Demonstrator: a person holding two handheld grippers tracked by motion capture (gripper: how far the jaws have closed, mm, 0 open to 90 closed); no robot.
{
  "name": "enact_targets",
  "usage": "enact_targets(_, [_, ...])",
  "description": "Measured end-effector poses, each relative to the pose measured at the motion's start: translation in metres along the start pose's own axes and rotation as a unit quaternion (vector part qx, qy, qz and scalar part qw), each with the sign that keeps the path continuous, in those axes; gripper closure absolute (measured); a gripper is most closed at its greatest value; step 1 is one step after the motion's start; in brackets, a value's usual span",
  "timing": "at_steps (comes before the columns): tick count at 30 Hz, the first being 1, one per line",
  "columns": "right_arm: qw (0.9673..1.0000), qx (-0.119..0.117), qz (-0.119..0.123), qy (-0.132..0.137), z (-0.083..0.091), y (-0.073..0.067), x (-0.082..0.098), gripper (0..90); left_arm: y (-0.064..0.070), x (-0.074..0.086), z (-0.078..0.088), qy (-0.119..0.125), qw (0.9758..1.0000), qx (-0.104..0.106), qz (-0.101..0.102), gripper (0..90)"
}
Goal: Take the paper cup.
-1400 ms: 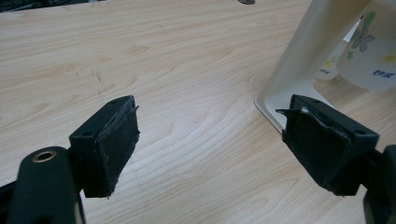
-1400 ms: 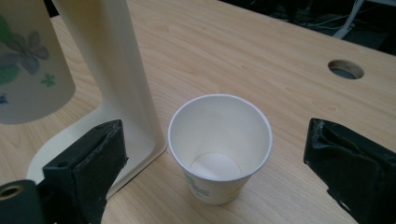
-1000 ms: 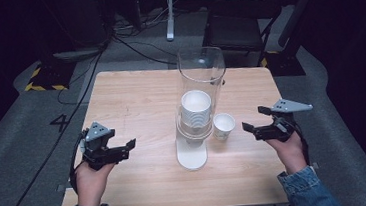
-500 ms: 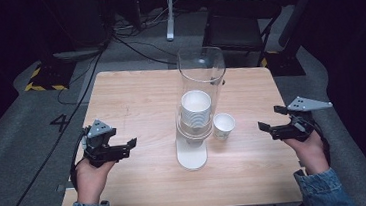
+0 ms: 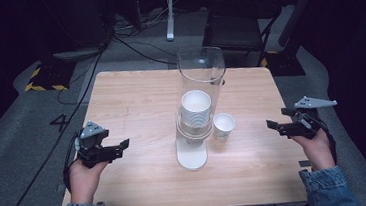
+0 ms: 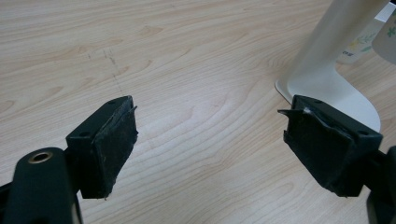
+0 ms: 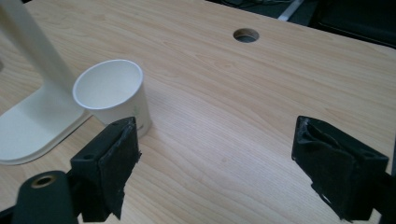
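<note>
A clear cup dispenser tube [image 5: 202, 76] on a white stand [image 5: 192, 155] rises at the middle of the wooden table [image 5: 136, 102], with a stack of white paper cups [image 5: 196, 109] inside it. One loose white paper cup [image 5: 223, 125] [image 7: 113, 95] stands upright just right of the stand. My left gripper [image 5: 117, 148] [image 6: 210, 149] hovers open over the table's left front, its jaws wide apart and empty, pointing toward the stand's base [image 6: 327, 88]. My right gripper [image 5: 274, 120] [image 7: 215, 168] is open and empty at the table's right edge, facing the loose cup.
A round cable hole [image 7: 246, 34] sits in the tabletop beyond the right gripper. Behind the table stand a dark chair [image 5: 241, 22] and floor cables [image 5: 130, 42]. Grey carpet surrounds the table, and bare wood lies between each gripper and the stand.
My right gripper has drawn back to the right, away from the loose cup, to the table's right edge. The left gripper has barely moved.
</note>
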State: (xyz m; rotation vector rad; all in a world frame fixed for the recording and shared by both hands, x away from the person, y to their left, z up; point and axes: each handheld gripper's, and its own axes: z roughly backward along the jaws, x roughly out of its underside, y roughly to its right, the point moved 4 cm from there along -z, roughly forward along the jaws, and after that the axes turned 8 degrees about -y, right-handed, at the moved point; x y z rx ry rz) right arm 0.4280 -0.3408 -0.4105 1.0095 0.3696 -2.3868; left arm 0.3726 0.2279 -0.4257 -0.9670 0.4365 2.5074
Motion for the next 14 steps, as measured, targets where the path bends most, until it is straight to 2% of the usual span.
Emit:
enact_targets(2, [0.9999,0.013,-0.008,0.007,-0.0009,0.0046,0.0017,15.4,-0.0007,0.0003,0.0002,0.001,1.0000,-0.001,0.003,17.0])
enact_targets(6, [0.9997,0.022,-0.010,0.009,-0.0013,0.0069,0.0028,15.3,-0.0003,0.0002,-0.0005,-0.002,1.0000,-0.001,0.000,17.0])
enact_targets(14, [0.9999,0.011,0.007,0.005,-0.0074,-0.0012,0.0005,15.3,0.0005,-0.0002,-0.0008,-0.001,1.0000,-0.001,0.008,17.0])
